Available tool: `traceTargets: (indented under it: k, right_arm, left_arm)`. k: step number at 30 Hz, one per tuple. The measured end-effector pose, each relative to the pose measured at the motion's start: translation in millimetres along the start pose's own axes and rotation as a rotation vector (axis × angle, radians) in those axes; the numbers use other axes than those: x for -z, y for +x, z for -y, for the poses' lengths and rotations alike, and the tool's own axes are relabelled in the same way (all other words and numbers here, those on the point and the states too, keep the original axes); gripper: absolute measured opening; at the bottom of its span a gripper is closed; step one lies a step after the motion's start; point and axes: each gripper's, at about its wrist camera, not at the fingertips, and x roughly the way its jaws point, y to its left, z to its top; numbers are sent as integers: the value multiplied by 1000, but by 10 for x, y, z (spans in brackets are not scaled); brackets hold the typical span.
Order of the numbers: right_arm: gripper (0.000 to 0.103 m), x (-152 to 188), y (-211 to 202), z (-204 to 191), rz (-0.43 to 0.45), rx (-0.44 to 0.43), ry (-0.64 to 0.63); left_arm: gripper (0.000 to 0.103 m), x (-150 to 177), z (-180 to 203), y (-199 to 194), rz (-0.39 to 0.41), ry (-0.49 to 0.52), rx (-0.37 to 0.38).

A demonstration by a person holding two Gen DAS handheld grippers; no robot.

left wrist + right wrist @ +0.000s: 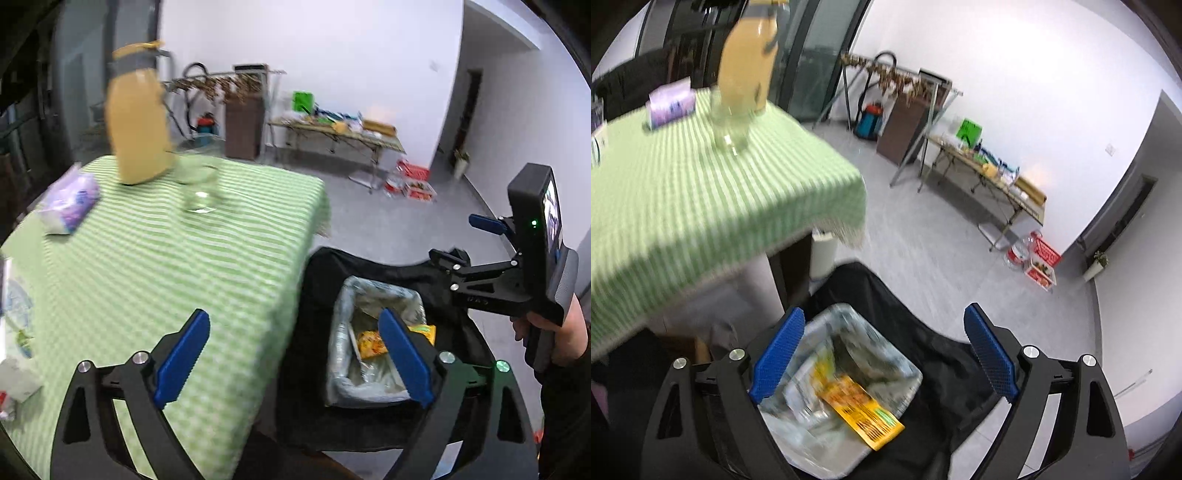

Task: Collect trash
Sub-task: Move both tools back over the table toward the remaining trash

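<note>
A small bin with a clear liner (343, 317) (908, 373) stands on black fabric (317, 288) beside the table. In it lies a yellow snack wrapper (369, 341) (864, 410) with other crumpled wrapping. My left gripper (295, 354) is open and empty, one blue pad over the table's edge, the other over the bin. My right gripper (886, 354) also stands open and empty above the bin. In the left wrist view the right gripper (467, 240) shows at the right, held by a hand (565, 332).
The green checked tablecloth (166, 277) (683, 192) carries a tall yellow bottle (138, 125) (748, 74), a clear glass (201, 192) (729, 125), a purple tissue pack (70, 203) (672, 103) and white packets (14, 325). A folding table (340, 136), brown cabinet (243, 125) and red baskets (413, 181) stand at the back.
</note>
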Motion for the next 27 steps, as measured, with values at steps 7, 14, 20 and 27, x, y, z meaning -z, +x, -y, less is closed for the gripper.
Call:
traceTargets:
  k: [7,14,20,27]
  right_arm:
    - [85,-363,-400,-520,100,-36,10]
    - [85,-675,-795,-1116,208,-123,28]
    - [86,-977,-1022,-1797,271,-236,-25]
    - [86,-1222,-1141,-2502,309,-369,-78]
  left_arm:
    - [94,68,-636,-609,82,-26,-98]
    - [95,276,-1359,-1225,148,-92,-220]
    - [95,528,-2142,-1586,145,-178,-301]
    - [95,800,-3043,-1836,110,-264,-394]
